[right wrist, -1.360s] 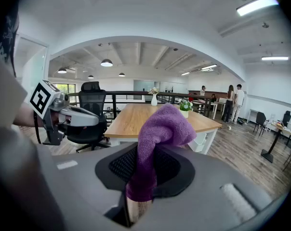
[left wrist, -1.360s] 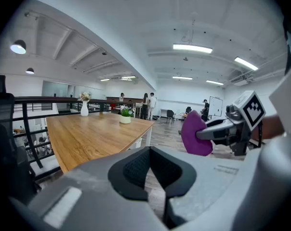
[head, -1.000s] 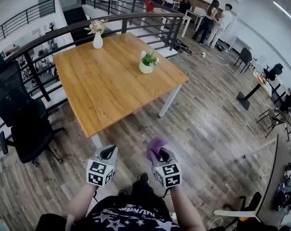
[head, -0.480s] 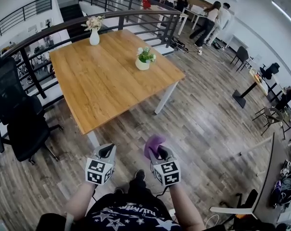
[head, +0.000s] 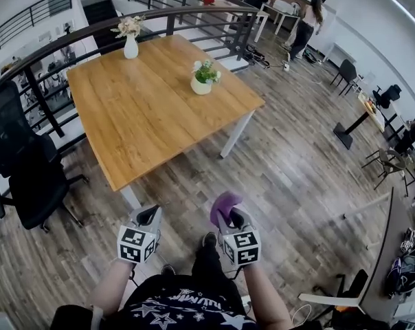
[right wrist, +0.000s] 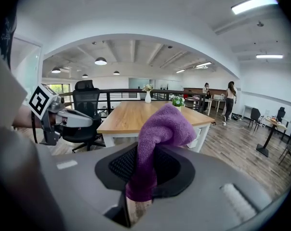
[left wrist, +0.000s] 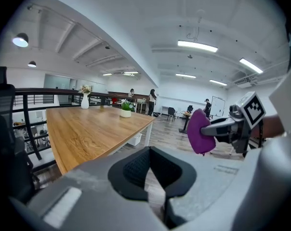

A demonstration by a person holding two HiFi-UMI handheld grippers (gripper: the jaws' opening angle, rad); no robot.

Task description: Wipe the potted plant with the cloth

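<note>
A small potted plant [head: 201, 78] in a white pot stands near the right edge of the wooden table [head: 135, 115]; it also shows far off in the left gripper view [left wrist: 125, 109] and the right gripper view [right wrist: 178, 101]. My right gripper [head: 227, 218] is shut on a purple cloth [head: 223, 205], which bulges up out of the jaws [right wrist: 160, 134]. My left gripper [head: 148, 216] is shut with nothing in it [left wrist: 148, 172]. Both are held over the floor, well short of the table's near corner.
A white vase with flowers [head: 130, 41] stands at the table's far side. A black office chair [head: 22, 170] sits left of the table by a dark railing [head: 91, 36]. People [head: 309, 19] stand far back. More chairs and a small table [head: 359, 122] are at the right.
Both grippers have drifted slightly toward the table with the view. The people at the back have moved away to the right; the cloth stays gripped.
</note>
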